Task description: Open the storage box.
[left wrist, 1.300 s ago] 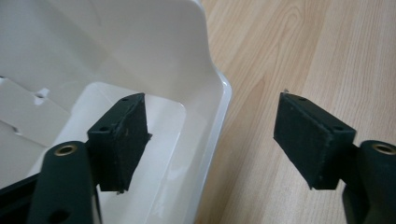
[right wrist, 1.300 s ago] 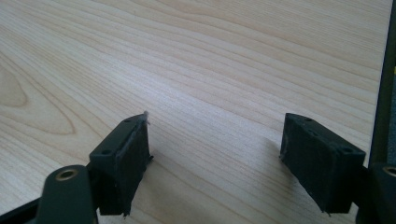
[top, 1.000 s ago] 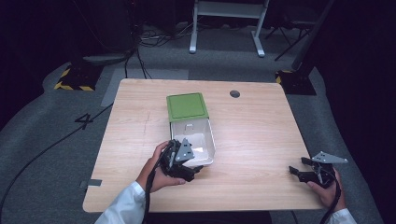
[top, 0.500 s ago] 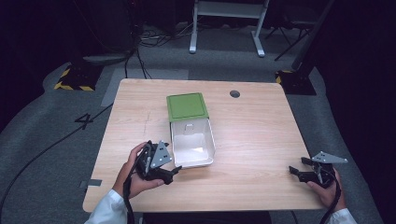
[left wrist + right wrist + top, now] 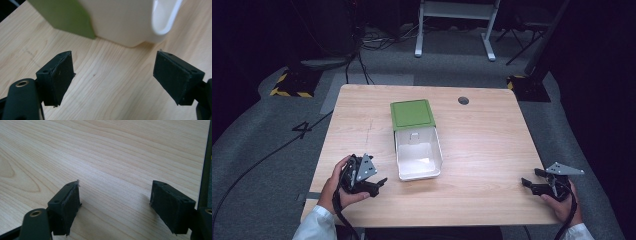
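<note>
One white container, open and empty, mid-table on the wooden table; green lid touching its far edge. Left gripper: jaws spread wide, empty, just beside the container's near-left corner. Right gripper: jaws apart, empty, near the table's right corner, well apart. Round grommet beyond; nothing lies between gripper and container.
</note>
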The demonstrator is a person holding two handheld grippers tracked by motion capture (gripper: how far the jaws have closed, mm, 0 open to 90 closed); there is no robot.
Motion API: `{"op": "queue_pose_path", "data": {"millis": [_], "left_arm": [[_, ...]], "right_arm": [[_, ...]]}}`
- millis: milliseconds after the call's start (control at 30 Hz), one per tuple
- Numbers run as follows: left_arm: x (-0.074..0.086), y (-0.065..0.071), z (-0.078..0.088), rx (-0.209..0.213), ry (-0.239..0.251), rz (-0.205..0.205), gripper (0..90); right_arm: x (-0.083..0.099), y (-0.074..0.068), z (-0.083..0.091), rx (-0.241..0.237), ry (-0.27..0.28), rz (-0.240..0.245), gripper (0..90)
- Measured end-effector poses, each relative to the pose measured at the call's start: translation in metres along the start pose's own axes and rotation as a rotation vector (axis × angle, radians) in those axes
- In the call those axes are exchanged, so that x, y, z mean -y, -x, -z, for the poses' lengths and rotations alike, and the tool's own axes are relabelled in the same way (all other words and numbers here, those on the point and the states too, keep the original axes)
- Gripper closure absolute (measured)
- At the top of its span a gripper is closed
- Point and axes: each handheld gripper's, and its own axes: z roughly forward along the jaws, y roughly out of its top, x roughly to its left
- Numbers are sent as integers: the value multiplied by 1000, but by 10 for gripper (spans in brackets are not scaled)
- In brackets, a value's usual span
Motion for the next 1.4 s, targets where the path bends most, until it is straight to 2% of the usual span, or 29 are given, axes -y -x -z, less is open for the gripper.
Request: {"op": "queue_pose_path", "data": {"millis": [267, 367, 733, 867, 900, 933, 1067, 1100, 1133, 1233, 1333, 1400], "left_arm": [[23, -15, -10, -36, -32, 60, 178], [33, -22, -10, -20, -22, 116, 178], [57, -36, -13, -7, -34, 217, 176], [66, -41, -14, 7, -32, 264, 176], [69, -42, -14, 13, -32, 289, 175], [71, -43, -15, 19, -36, 309, 174], [81, -46, -19, 14, -85, 344, 173], [84, -46, -20, 18, -90, 354, 170], [87, -46, -20, 20, -73, 364, 161], [93, -47, -17, 4, -45, 387, 163], [92, -45, -18, -31, -57, 395, 156], [92, -45, -18, -34, -58, 398, 154]], "right_arm": [[0, 0, 0, 0, 0, 1, 238], [0, 0, 0, 1, 0, 1, 238], [0, 0, 0, 0, 0, 0, 238], [0, 0, 0, 0, 0, 1, 238], [0, 0, 0, 0, 0, 0, 238], [0, 0, 0, 0, 0, 0, 238], [0, 0, 0, 0, -1, 1, 238], [0, 0, 0, 0, -1, 1, 238], [0, 0, 0, 0, 0, 1, 238], [0, 0, 0, 0, -1, 1, 238], [0, 0, 0, -1, -1, 2, 239], [0, 0, 0, -1, 0, 2, 239]]}}
